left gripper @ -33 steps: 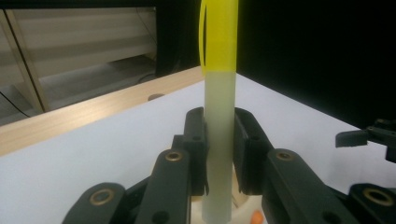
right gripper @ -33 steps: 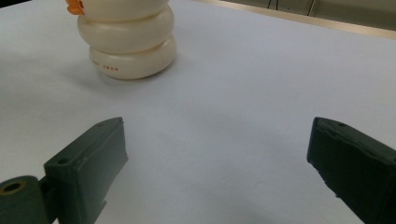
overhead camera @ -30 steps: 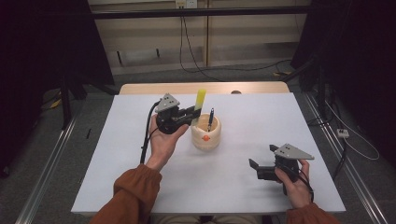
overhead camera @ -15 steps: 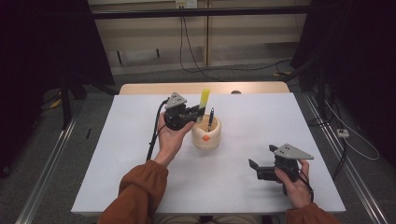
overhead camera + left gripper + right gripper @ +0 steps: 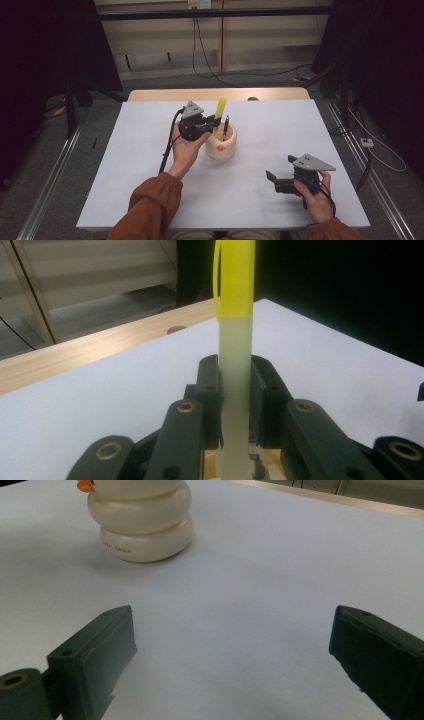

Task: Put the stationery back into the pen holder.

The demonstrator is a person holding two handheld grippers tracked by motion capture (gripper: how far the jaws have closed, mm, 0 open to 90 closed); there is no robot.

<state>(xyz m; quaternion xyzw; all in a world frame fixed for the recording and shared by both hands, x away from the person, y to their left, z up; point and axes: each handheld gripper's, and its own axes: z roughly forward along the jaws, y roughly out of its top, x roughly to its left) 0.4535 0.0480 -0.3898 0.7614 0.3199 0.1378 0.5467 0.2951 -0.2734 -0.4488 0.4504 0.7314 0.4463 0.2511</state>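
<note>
From where I stand, the person's left gripper [image 5: 209, 124] is up at the middle of the white table [image 5: 125, 165], its jaws clamped on a pale marker with a yellow cap [image 5: 220, 108]. In the left gripper view the black pads [image 5: 210, 390] press the marker [image 5: 235, 390] from both sides, and it stands upright between them, the yellow cap at the top. Its lower end reaches down to the mouth of the holder; whether it touches the bottom I cannot tell.

Just to the right of that gripper sits the cream pen holder [image 5: 221, 145], a squat pot of stacked rounded rings with a small orange mark on its side. A dark pen [image 5: 225, 129] stands inside it, leaning a little, its top above the rim. In the right gripper view the holder [image 5: 145, 520] rests flat on the table.

Further right, near the table's front edge and well apart from the pot, the right gripper [image 5: 274, 179] rests low in the person's hand. Its two jaws stand wide apart with bare table between them.
</note>
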